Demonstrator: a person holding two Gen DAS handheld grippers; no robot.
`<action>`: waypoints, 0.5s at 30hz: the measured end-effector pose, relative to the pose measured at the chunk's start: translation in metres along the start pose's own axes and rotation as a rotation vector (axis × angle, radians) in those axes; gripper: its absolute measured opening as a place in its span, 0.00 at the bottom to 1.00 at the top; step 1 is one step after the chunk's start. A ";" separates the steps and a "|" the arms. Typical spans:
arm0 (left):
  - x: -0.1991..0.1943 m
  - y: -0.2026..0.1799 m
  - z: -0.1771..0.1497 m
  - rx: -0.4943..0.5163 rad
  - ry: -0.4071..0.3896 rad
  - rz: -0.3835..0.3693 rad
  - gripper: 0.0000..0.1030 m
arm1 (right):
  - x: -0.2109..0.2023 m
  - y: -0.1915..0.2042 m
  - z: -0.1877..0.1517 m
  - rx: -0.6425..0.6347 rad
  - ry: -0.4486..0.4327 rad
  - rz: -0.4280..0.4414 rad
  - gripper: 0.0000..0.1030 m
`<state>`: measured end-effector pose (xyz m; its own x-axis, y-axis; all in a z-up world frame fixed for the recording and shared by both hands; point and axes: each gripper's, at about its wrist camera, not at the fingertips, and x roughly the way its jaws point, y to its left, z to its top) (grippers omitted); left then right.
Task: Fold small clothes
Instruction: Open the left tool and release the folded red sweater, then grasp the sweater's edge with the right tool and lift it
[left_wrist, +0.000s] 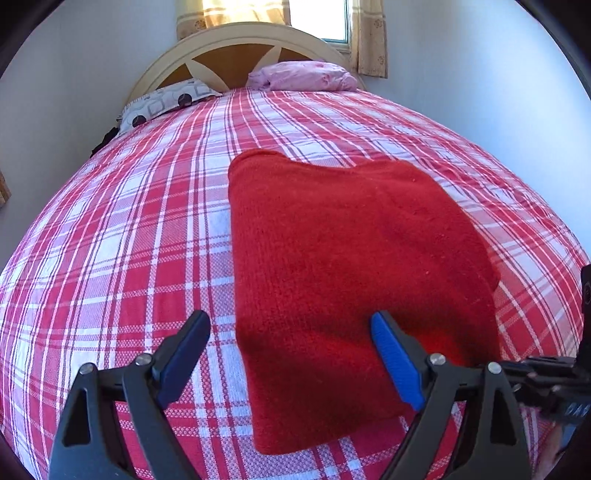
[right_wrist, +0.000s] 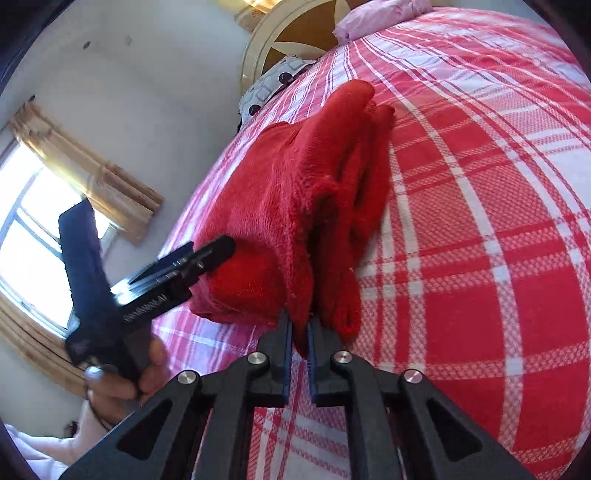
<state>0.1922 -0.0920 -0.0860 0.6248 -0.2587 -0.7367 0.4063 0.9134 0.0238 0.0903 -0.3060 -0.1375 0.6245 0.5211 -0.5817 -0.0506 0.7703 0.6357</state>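
Sunlit white walls and a curtained window (left_wrist: 317, 20) frame a bed (left_wrist: 110, 240) covered with a red-and-white plaid sheet, its rounded wooden headboard (left_wrist: 229, 55) at the far end. Two pillows lie against the headboard: a patterned grey one (left_wrist: 166, 101) toward the left and a pink one (left_wrist: 303, 75) toward the right.

A red knitted garment (left_wrist: 351, 258) lies folded on the sheet, in the near half of the bed. In the left wrist view it appears as a flat, roughly rectangular pad with its near left corner between the blue-padded fingers of the left hand-held gripper (left_wrist: 291, 354). That gripper stands wide open above the cloth, its pads not pressing on the fabric.

In the right wrist view the garment (right_wrist: 295, 206) shows its stacked layers edge-on. The right hand-held gripper (right_wrist: 300, 332) is pinched closed on a thin edge of the red fabric at the near end of the stack, the cloth running up from between its pads. To the left in this view, the left hand-held gripper (right_wrist: 207, 254) reaches over the garment's side, held by a person's hand (right_wrist: 125, 380).
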 end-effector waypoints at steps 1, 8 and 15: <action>0.001 0.000 -0.001 0.005 0.000 0.006 0.90 | -0.004 0.004 0.002 -0.018 -0.002 -0.008 0.05; -0.002 0.003 -0.003 0.009 -0.017 0.017 0.95 | -0.047 0.033 0.035 -0.148 -0.164 -0.152 0.19; 0.002 -0.001 -0.005 0.004 -0.012 0.030 0.96 | -0.003 0.056 0.074 -0.276 -0.148 -0.199 0.22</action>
<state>0.1898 -0.0923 -0.0913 0.6447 -0.2349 -0.7274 0.3898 0.9196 0.0485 0.1430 -0.2916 -0.0626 0.7480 0.3084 -0.5877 -0.1129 0.9317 0.3452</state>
